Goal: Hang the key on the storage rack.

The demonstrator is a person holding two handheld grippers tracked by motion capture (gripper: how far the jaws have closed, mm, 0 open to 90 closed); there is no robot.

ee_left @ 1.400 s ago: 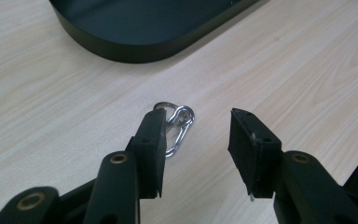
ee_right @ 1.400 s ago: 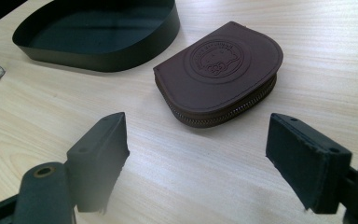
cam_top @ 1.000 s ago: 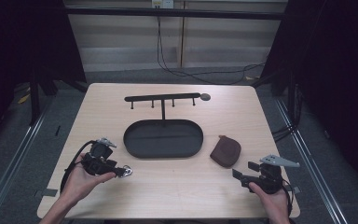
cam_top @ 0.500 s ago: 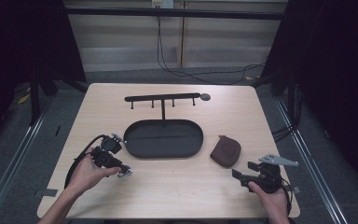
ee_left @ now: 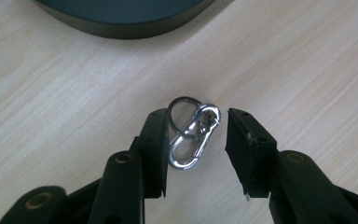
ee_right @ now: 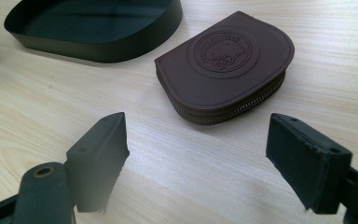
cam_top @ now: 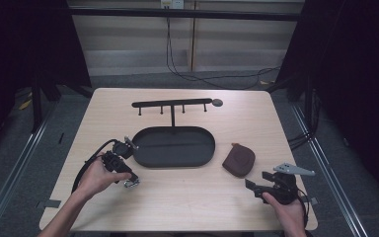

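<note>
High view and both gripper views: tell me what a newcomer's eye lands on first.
First, the silver carabiner with its dark key ring, lying on the wooden table between the left tongs, whose jaws have just been closing but do not yet clamp it. Next, the dark oval tray at the table's middle, and the brown zip pouch lying ahead of the open right tongs.
</note>
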